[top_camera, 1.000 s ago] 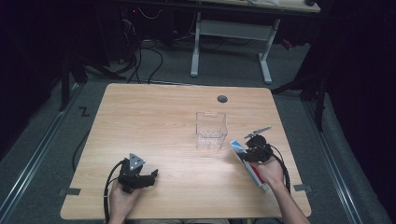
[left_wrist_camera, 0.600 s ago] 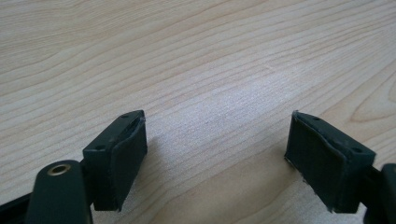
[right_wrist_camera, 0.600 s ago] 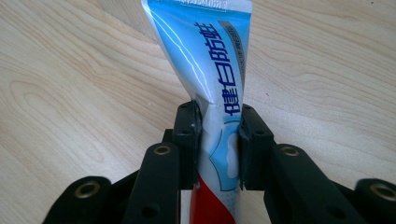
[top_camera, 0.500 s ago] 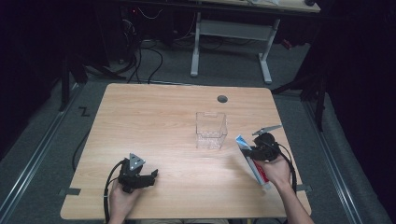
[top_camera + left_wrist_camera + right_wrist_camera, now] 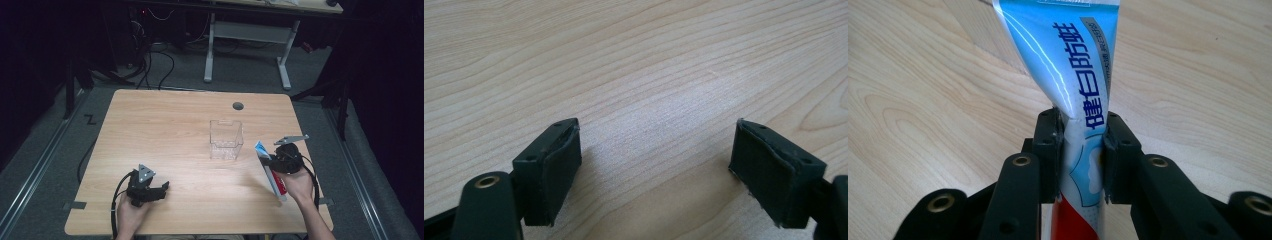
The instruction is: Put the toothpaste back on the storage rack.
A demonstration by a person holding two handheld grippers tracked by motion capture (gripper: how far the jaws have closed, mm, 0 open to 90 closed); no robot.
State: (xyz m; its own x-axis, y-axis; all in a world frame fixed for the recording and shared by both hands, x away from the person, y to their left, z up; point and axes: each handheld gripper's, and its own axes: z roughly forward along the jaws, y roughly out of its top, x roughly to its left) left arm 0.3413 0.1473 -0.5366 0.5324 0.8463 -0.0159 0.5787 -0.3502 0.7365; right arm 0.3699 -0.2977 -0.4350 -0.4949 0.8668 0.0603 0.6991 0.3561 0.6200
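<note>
— High view first: what is the setting?
— A light wooden table [image 5: 165, 125] with a round cable hole [image 5: 238, 106], on grey carpet in a dark room, a white desk frame [image 5: 247, 35] behind it. A clear plastic box [image 5: 226, 139] stands near the table's middle.
— And the hands?
— The left hand [image 5: 131, 216] rests at the near edge, its left gripper [image 5: 162, 191] low over bare wood, jaws wide apart, nothing between them. The right hand [image 5: 299, 184] is near the right edge, right of the box.
— The toothpaste?
— The right gripper [image 5: 1082, 150] is clamped on the toothpaste tube [image 5: 1073, 60], pads pressing its sides mid-length; the flat crimped end points beyond the jaws, the red part back toward the hand.
</note>
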